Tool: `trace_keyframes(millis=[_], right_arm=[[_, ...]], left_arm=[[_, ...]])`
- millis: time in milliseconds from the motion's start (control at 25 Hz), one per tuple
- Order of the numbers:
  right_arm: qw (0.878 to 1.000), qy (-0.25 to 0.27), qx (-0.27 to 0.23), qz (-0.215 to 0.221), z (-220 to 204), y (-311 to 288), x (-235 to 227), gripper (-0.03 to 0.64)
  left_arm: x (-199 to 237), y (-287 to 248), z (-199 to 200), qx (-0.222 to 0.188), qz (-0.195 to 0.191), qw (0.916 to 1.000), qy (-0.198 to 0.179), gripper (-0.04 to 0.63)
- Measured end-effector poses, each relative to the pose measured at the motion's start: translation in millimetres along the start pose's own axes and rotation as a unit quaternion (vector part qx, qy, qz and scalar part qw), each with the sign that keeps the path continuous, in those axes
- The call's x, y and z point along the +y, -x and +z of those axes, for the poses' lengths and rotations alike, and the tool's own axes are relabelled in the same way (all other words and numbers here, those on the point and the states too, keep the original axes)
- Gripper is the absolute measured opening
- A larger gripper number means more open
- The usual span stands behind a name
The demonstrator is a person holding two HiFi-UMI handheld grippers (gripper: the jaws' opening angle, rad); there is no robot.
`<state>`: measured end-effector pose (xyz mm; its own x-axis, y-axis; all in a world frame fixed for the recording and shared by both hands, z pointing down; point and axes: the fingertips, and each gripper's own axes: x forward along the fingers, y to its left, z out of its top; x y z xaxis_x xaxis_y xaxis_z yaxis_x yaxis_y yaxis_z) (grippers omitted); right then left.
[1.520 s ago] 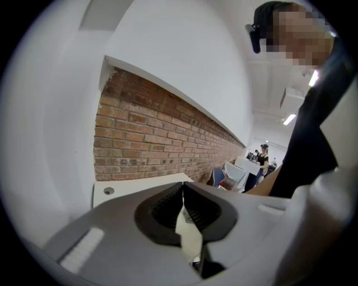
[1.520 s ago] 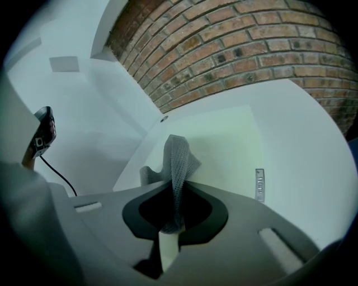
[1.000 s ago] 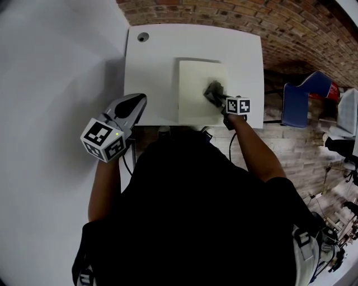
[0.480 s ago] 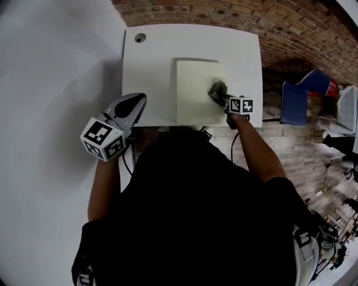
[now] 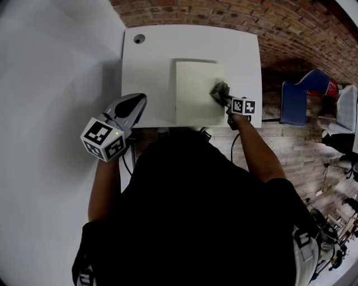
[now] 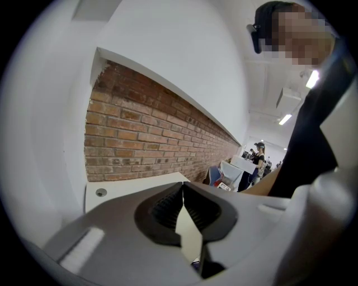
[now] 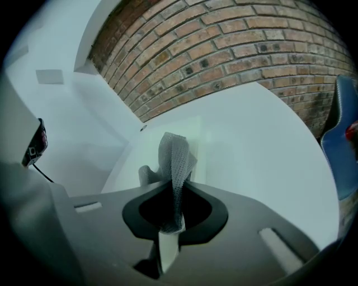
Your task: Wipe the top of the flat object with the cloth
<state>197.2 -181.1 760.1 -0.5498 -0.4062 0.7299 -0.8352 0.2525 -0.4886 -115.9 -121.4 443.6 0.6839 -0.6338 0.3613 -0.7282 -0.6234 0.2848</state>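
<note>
A pale flat board (image 5: 196, 92) lies on the white table (image 5: 151, 67). My right gripper (image 5: 224, 96) is shut on a grey mesh cloth (image 5: 218, 90) and holds it at the board's right edge, near the front corner. In the right gripper view the cloth (image 7: 174, 162) stands up from between the closed jaws, above the board (image 7: 168, 139). My left gripper (image 5: 133, 104) hangs off the table's front left edge, jaws together with nothing in them; its own view shows the shut tips (image 6: 183, 192) before a brick wall.
A round grommet hole (image 5: 139, 39) sits in the table's far left corner. A brick wall (image 5: 235, 14) runs behind the table. A blue chair (image 5: 305, 98) stands to the right, on the wooden floor. A white wall fills the left side.
My right gripper has slid the cloth to the right across the board, from its middle toward the right edge. The left gripper has stayed put.
</note>
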Motion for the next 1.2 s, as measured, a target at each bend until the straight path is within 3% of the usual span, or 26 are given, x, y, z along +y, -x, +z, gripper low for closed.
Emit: trace_keyframes(millis=[480, 840, 1200], right_arm=[[1.0, 0.002, -0.008, -0.004, 1.6, 3.6, 15.7, 0.014], [0.998, 0.012, -0.047, 0.041, 22.9, 7.8, 60.7, 0.014], [0.994, 0.043, -0.03, 0.092, 10.2, -2.2, 123.2, 0.014]], left_arm=[[-0.2, 9.8, -3.4, -0.001, -0.007, 1.0, -0.002, 0.002], [0.8, 9.8, -5.7, 0.002, -0.014, 0.9999, -0.002, 0.002], [3.9, 12.3, -4.3, 0.003, -0.015, 0.9999, -0.003, 0.003]])
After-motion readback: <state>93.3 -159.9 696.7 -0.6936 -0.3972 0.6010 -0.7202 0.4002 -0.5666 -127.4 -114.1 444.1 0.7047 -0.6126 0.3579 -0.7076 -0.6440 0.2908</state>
